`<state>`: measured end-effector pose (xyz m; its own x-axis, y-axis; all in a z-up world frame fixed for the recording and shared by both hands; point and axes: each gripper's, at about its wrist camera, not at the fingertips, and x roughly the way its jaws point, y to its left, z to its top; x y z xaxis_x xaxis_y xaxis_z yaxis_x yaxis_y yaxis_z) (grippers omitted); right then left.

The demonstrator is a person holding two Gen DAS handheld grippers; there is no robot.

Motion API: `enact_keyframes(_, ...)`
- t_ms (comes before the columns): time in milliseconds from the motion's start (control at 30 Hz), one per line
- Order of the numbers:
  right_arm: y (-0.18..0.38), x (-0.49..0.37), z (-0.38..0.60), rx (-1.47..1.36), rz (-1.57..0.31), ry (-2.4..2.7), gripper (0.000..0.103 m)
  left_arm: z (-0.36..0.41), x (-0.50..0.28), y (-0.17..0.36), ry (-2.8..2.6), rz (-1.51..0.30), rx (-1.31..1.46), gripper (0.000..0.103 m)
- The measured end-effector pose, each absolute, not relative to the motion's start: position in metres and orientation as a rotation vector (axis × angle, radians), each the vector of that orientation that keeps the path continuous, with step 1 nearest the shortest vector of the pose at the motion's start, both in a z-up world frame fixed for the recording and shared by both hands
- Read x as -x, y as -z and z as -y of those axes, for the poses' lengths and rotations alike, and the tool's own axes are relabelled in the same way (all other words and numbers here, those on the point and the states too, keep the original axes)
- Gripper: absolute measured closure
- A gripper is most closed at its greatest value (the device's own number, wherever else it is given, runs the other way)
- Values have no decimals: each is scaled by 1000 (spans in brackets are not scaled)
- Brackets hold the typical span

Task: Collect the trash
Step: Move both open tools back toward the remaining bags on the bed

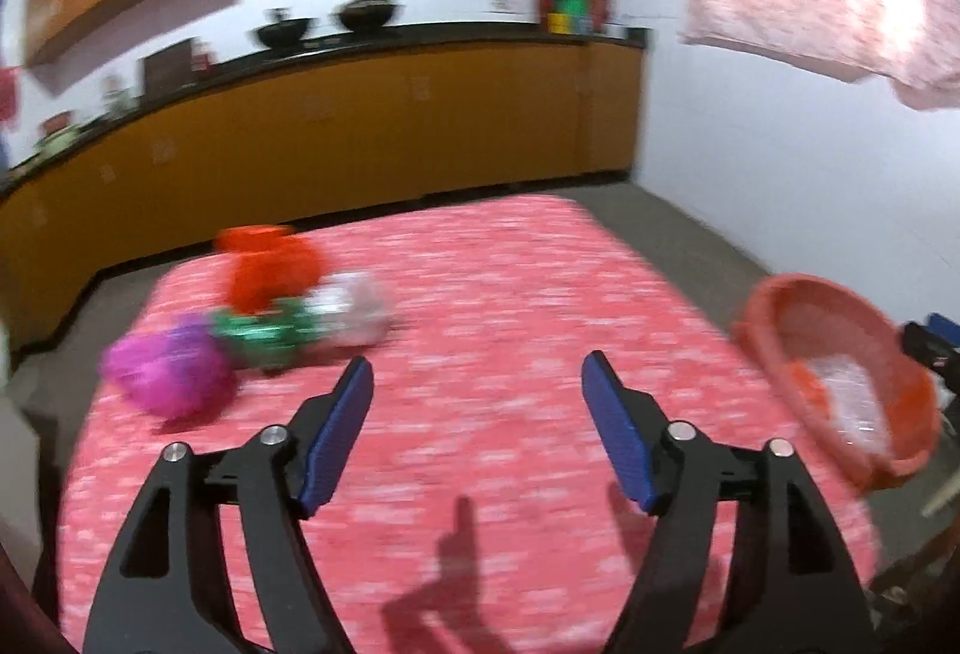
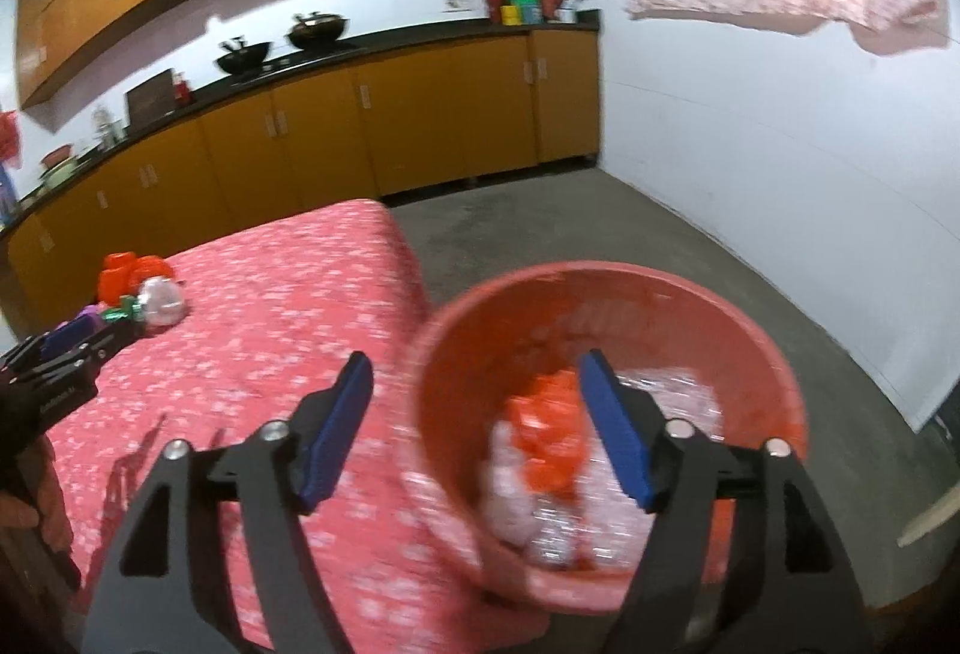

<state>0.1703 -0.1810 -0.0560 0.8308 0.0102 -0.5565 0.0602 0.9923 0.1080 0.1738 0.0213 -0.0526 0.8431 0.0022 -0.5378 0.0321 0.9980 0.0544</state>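
Trash (image 1: 258,312): four wads on table (image 1: 510,294)

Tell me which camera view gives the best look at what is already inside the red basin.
The right wrist view. It looks down into the red basin, showing orange plastic and clear crumpled wrappers at its bottom. The left wrist view catches the basin only at its right edge, tilted and blurred, with a slice of the contents.

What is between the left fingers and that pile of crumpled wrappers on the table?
Nothing visible. Only bare pink tablecloth lies between the open left gripper and the wrapper pile, which sits ahead and off to the left in its view.
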Motion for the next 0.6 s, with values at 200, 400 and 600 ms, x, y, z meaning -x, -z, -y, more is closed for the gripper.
enact_keyframes(200,56,-190,122,-122,-598,-67,25,-123,-179,51,-218,-556,-29,14)
enact_keyframes(400,63,-210,71,-118,-626,-139,25,-183,-197,57,-297,-578,7,6)
enact_keyframes(600,71,-229,35,-95,-657,-190,25,-203,-228,69,-244,-633,-18,5)
